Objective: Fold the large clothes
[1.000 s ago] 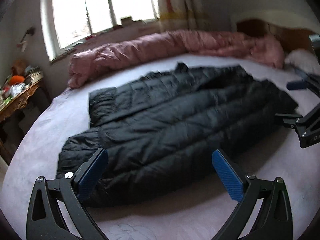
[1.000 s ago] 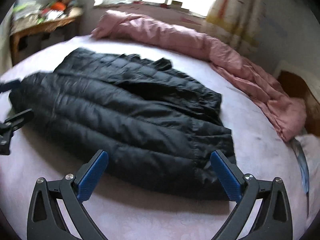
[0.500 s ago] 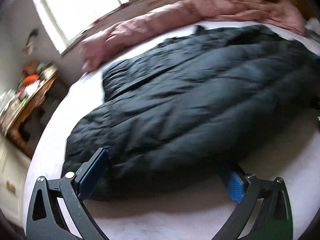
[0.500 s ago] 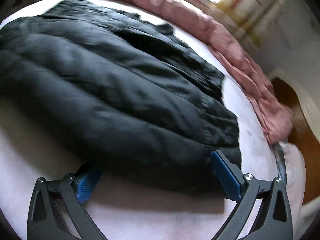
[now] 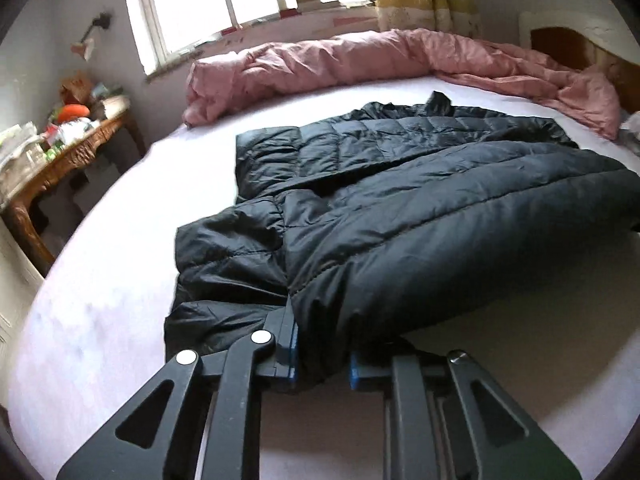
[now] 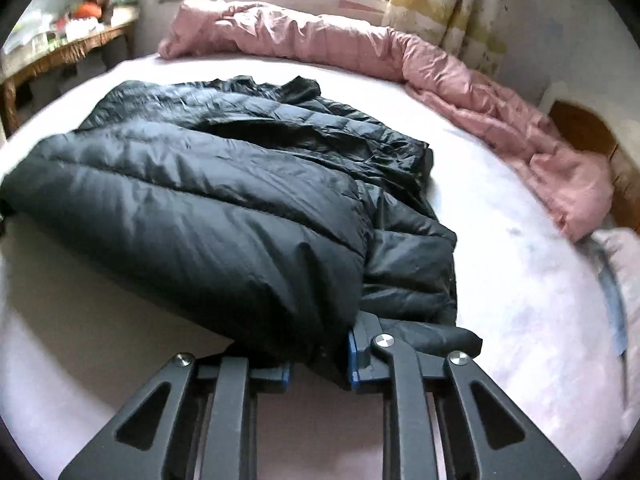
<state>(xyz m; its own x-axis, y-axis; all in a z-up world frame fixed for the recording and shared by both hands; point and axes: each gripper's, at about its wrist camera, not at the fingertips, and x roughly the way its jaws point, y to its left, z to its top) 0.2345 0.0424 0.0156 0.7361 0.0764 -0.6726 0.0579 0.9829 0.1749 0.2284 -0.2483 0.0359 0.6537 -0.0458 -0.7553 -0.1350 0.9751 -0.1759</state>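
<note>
Both sets of jaws, wide apart a second ago, closing: left gripper (image 5: 323, 354) and right gripper (image 6: 319, 354) pinch puffer jacket (image 5: 400, 216) near edge; I can lift for fold

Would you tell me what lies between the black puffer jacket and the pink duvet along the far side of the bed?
Only a bare strip of pale sheet separates the black puffer jacket from the pink duvet; both wrist views show it.

1. Bare sheet of the bed (image 5: 92, 320) was seen free left of and in front of the black jacket (image 5: 400, 216).
2. The far edge was blocked by a pink duvet (image 5: 340, 64).
3. A cluttered wooden table (image 5: 60, 160) was seen beside the bed.
</note>
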